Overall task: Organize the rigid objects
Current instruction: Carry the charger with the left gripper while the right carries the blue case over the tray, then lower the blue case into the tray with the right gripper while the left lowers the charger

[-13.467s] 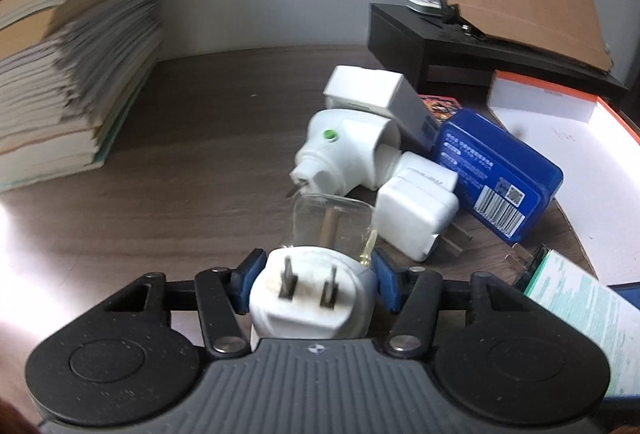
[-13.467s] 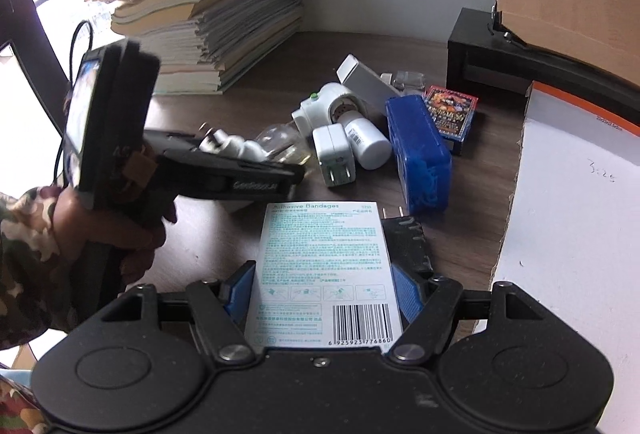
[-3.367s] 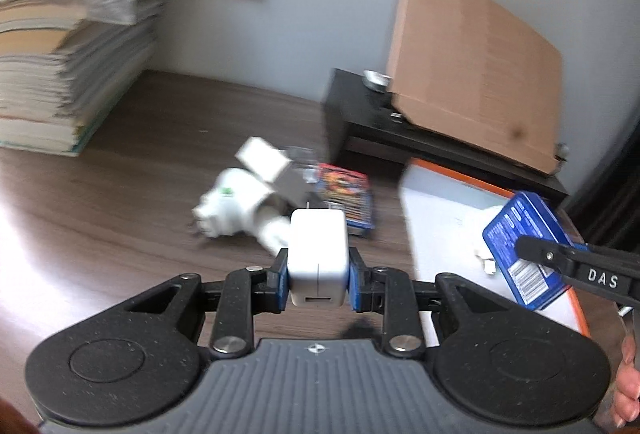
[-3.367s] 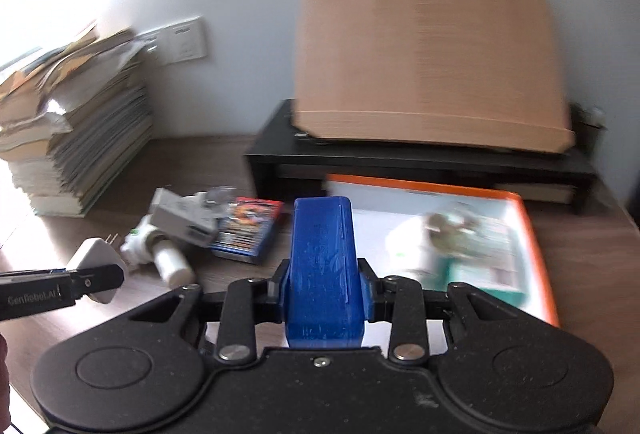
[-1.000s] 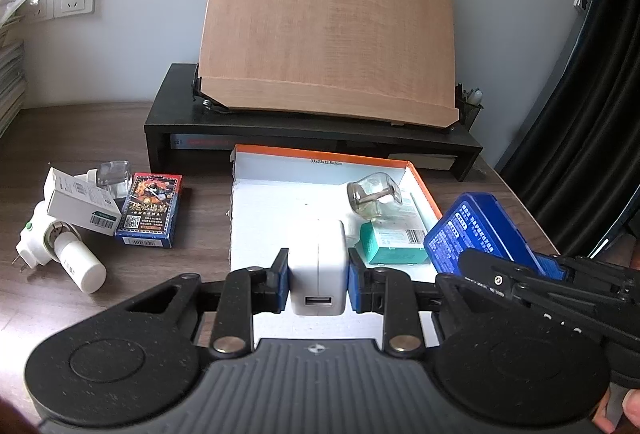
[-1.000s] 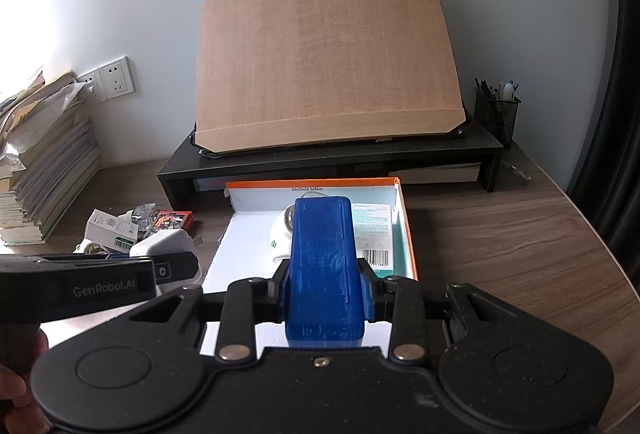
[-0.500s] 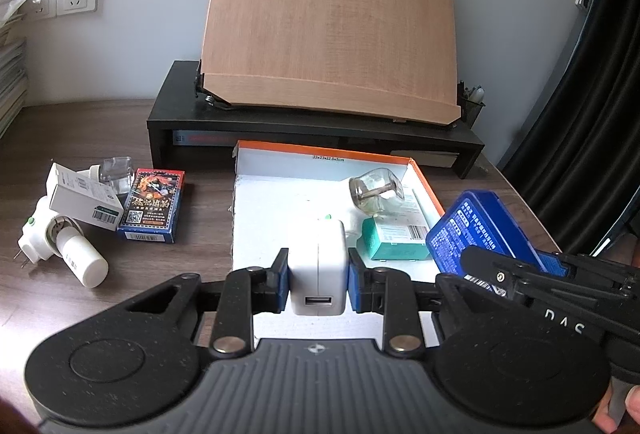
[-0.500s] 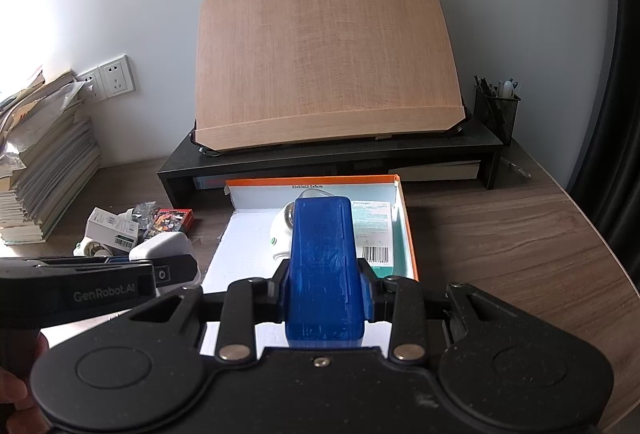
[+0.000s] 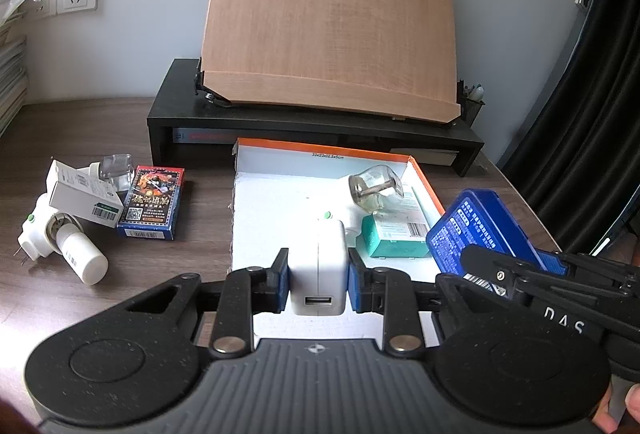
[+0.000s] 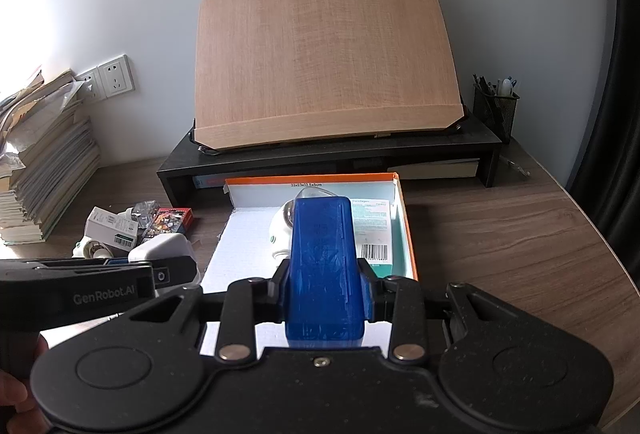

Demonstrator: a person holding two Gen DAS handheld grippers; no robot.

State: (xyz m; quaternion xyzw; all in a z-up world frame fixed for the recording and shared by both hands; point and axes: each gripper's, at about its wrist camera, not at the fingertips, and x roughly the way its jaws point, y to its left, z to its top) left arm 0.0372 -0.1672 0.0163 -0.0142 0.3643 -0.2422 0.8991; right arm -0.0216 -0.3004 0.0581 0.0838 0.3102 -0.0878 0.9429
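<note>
Over the orange-rimmed box [image 9: 424, 178] — left tongs [image 9: 318, 280] clamp white charger [image 9: 318, 266], right tongs [image 10: 322, 292] blue case [image 10: 322, 266].

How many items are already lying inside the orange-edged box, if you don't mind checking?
3: a glass bottle at the back, a teal bandage box on the right, a white plug mid-box; others may be hidden.
</note>
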